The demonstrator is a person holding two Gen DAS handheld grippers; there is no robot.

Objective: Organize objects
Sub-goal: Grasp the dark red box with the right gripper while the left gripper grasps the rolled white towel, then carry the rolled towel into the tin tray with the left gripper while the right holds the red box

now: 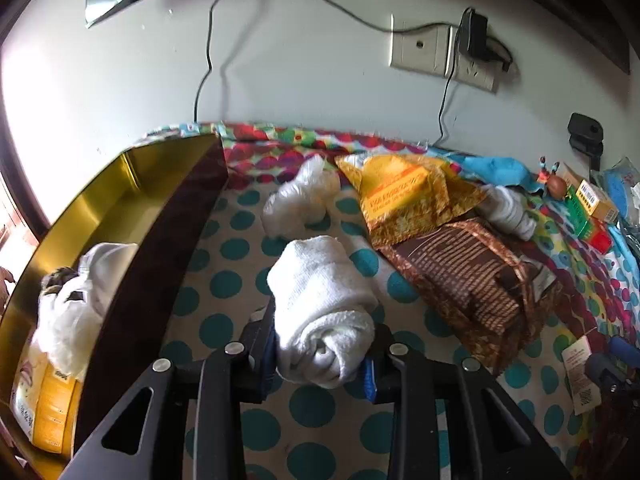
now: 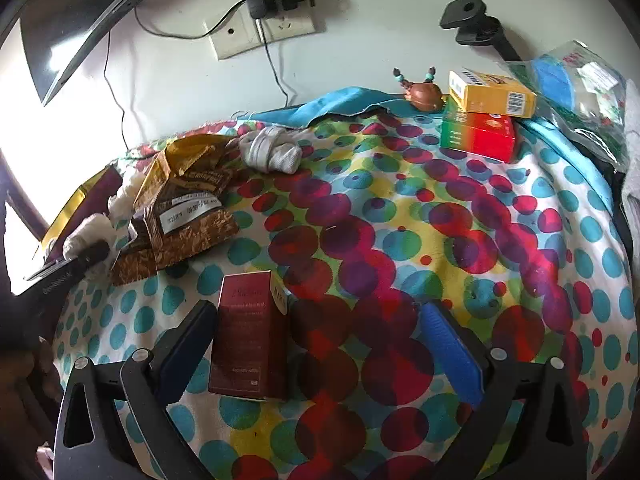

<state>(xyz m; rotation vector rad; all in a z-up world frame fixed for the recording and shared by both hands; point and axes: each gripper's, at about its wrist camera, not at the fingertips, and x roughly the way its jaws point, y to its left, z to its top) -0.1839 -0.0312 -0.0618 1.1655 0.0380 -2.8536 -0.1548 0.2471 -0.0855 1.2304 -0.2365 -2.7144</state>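
The left claw [image 1: 320, 354] is clenched on a rolled towel [image 1: 322, 312], lifted beside the gold tray [image 1: 120, 200]. The right claw [image 2: 320, 340] is released around a maroon box [image 2: 250, 336] by its left finger; the box's print is too blurred to read.

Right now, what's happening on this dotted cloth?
The left tool is shut on a rolled white towel, beside a gold-lined box that already holds some items. The right tool is open around a dark red carton standing on the cloth. Snack bags lie unsorted.
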